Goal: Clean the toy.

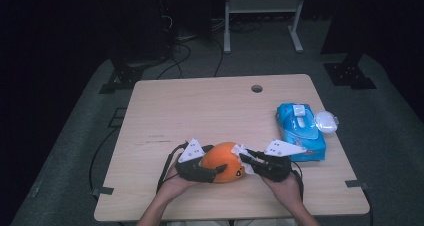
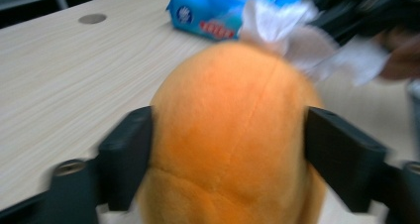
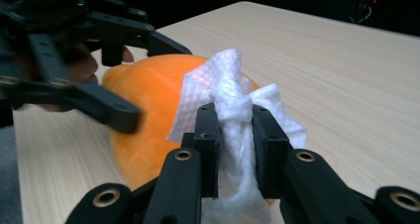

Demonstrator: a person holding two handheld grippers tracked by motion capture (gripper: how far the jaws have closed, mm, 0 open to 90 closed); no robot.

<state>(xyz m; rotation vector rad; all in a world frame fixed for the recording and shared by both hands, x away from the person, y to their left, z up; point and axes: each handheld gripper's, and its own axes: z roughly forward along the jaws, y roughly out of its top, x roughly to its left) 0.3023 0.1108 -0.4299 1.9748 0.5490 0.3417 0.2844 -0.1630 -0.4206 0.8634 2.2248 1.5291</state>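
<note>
An orange plush toy (image 1: 225,161) lies near the table's front edge, between both hands. My left gripper (image 1: 212,166) holds it from the left; in the left gripper view the two black jaws press on either side of the plush toy (image 2: 233,135). My right gripper (image 3: 235,120) is shut on a crumpled white wipe (image 3: 228,85), and the wipe rests against the toy's upper right side (image 1: 240,150). The right gripper view shows the left gripper (image 3: 156,85) straddling the orange toy (image 3: 143,100) just beyond the wipe.
A blue pack of wet wipes (image 1: 300,131) lies at the table's right side, with a white rounded object (image 1: 326,121) beside it. A cable hole (image 1: 257,88) sits near the wooden table's (image 1: 200,111) far edge. Dark floor and stands surround the table.
</note>
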